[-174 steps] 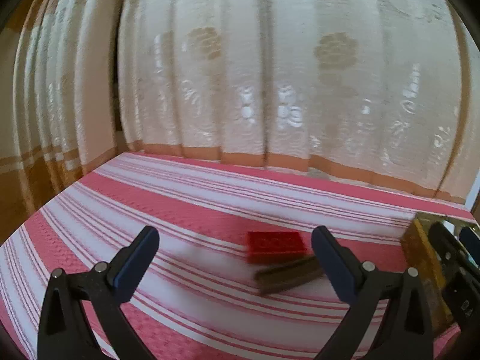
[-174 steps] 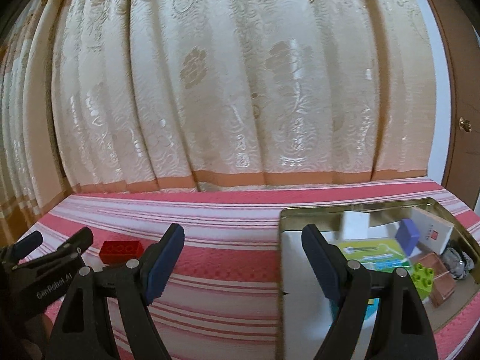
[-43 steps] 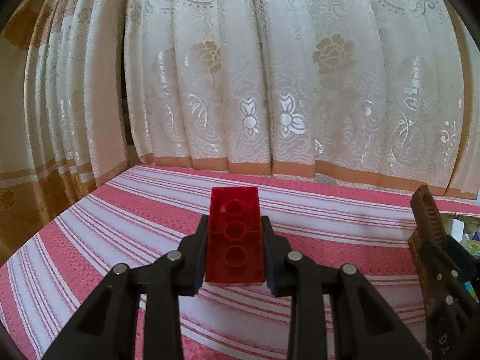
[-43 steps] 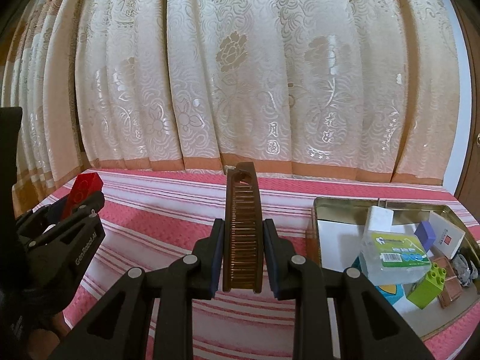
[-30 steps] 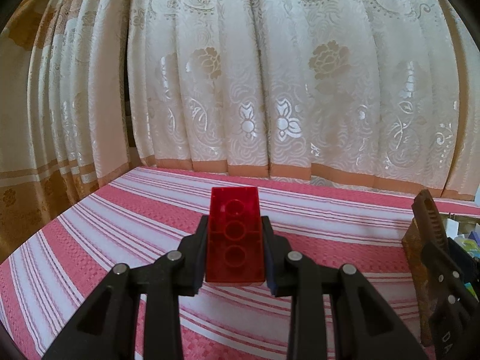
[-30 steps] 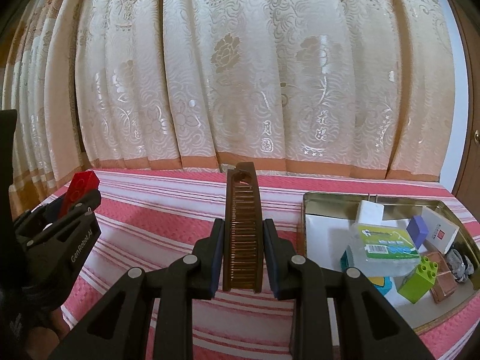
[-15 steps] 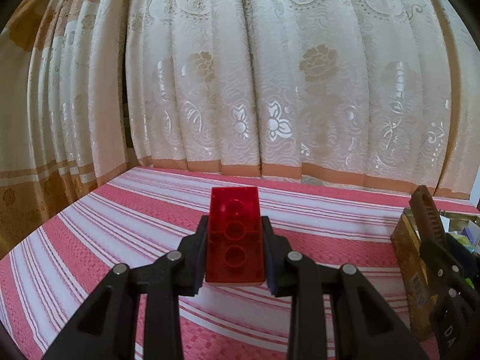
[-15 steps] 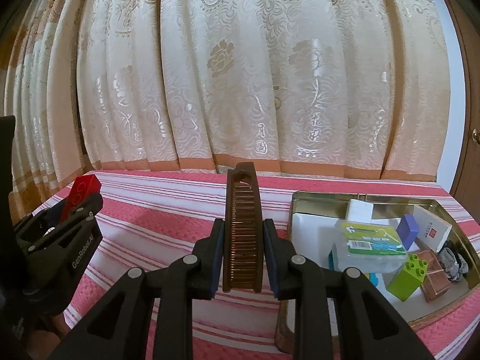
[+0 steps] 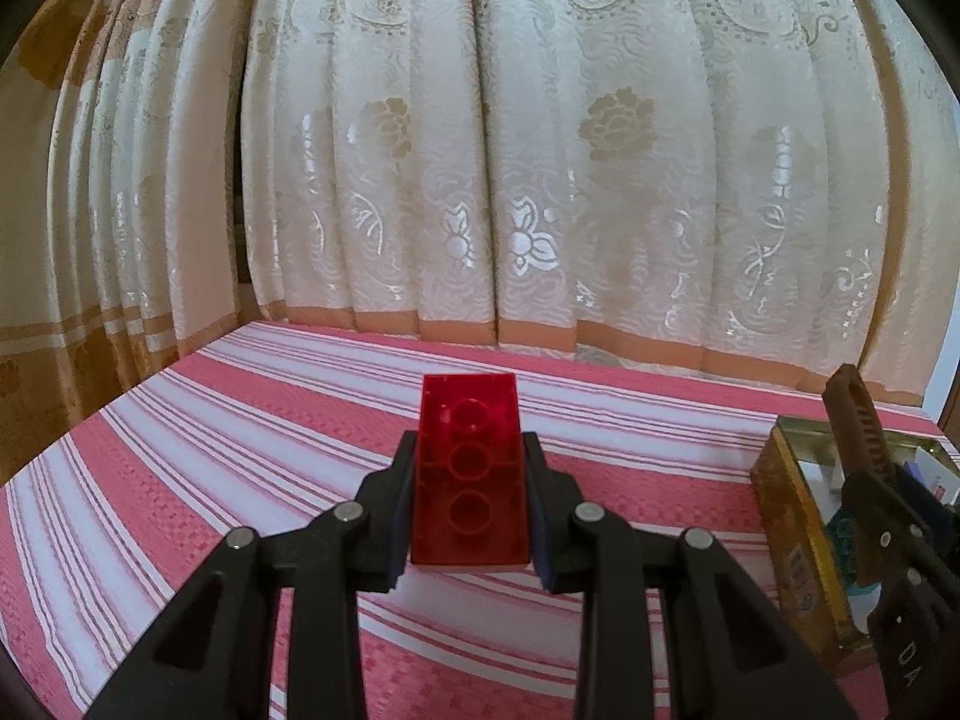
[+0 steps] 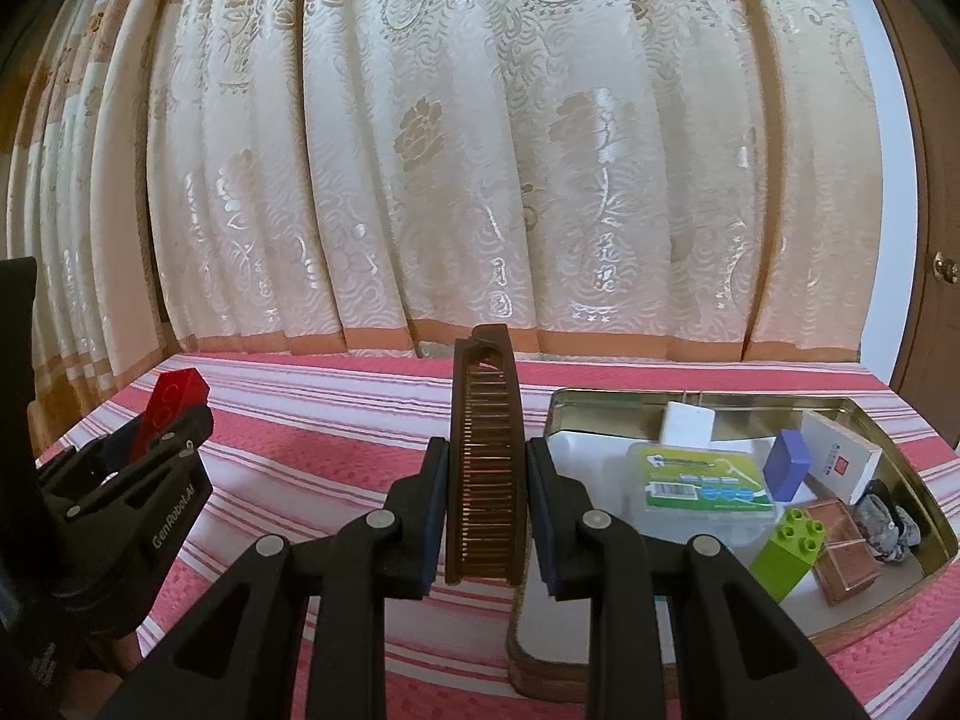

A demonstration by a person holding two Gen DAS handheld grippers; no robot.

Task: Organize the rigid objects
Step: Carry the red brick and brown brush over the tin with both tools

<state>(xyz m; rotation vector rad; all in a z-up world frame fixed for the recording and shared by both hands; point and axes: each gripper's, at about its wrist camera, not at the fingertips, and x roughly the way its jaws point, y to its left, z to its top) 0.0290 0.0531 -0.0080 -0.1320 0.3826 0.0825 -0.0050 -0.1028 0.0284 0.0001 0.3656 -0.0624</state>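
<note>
My left gripper (image 9: pixel 469 510) is shut on a translucent red brick (image 9: pixel 469 468), held above the pink striped cloth (image 9: pixel 240 450). The brick also shows at the left of the right wrist view (image 10: pixel 171 405). My right gripper (image 10: pixel 486 510) is shut on a brown comb (image 10: pixel 487 462), held upright, just left of the gold tin tray (image 10: pixel 708 405). The comb also shows at the right edge of the left wrist view (image 9: pixel 855 426), in front of the tray (image 9: pixel 792 516).
The tray holds a clear box with a green label (image 10: pixel 696 492), a white block (image 10: pixel 687 426), a purple block (image 10: pixel 786 462), a white carton (image 10: pixel 840 459), a green brick (image 10: pixel 789 546) and a brown cube (image 10: pixel 843 552). A cream curtain (image 10: pixel 480 150) hangs behind the table.
Since 5.8 s ago both grippers closed, the left on the red brick and the right on the comb, and lifted them. Over the last second both have drifted right, toward the tray.
</note>
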